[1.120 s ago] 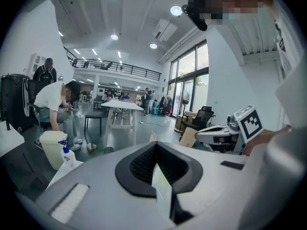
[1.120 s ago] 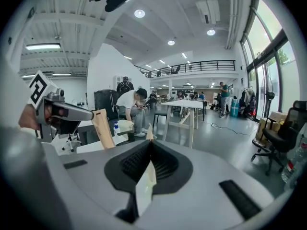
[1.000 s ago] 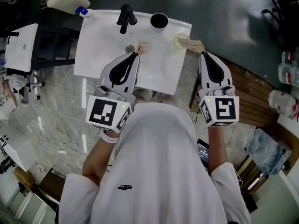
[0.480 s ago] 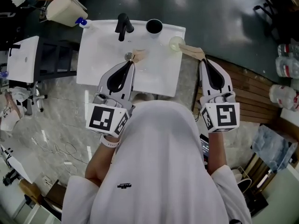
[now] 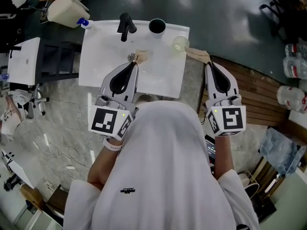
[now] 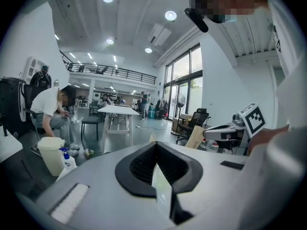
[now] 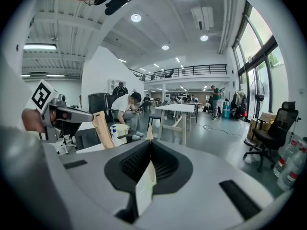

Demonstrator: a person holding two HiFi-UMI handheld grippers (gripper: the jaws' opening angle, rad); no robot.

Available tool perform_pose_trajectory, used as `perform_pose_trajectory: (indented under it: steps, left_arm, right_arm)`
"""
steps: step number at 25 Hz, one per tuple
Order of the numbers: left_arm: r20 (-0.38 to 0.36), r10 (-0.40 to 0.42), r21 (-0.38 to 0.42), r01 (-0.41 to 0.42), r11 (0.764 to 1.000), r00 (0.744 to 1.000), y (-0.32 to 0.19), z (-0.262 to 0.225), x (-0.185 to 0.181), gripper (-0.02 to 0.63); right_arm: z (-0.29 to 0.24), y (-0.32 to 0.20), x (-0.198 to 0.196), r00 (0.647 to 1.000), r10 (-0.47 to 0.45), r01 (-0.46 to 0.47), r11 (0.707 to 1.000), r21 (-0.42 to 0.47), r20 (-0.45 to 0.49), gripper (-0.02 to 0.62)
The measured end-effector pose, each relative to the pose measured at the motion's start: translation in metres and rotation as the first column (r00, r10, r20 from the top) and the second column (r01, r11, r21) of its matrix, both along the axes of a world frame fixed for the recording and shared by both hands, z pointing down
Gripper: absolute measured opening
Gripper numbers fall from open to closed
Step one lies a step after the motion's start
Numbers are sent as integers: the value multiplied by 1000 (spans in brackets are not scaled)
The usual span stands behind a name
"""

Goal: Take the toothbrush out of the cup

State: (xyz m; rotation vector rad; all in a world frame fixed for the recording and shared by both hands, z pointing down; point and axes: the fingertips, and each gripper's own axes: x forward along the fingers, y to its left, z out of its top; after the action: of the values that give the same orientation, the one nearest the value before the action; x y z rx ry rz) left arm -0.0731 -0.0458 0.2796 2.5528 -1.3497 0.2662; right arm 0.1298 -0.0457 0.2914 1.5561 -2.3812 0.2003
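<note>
**Over the washbasin: both grippers poised short of the cups**

Over the white washbasin I am holding both grippers level and pointing forward. The left gripper is hanging above the bowl; the right gripper is hovering at the basin's right edge, just beside a translucent cup. I am judging this a ready stance, one tool free to steady and the other to pull. Both pairs of jaws are sitting pressed together with nothing between them. I am not making out the toothbrush anywhere; I am guessing it is standing in the black cup on the back rim near the black faucet, or in the translucent cup. The black cup's round mouth is showing only darkness; the other is showing pale and cloudy.
</note>
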Motion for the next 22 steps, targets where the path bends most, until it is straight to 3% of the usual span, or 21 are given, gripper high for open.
perform_pose_trajectory:
  steps: [22]
  left_arm:
    - [0, -10, 0, 10, 1000, 1000, 0, 0, 4, 5]
  right_arm:
    - [1, -4, -5, 1000, -16, 16, 1000, 6, 16, 6]
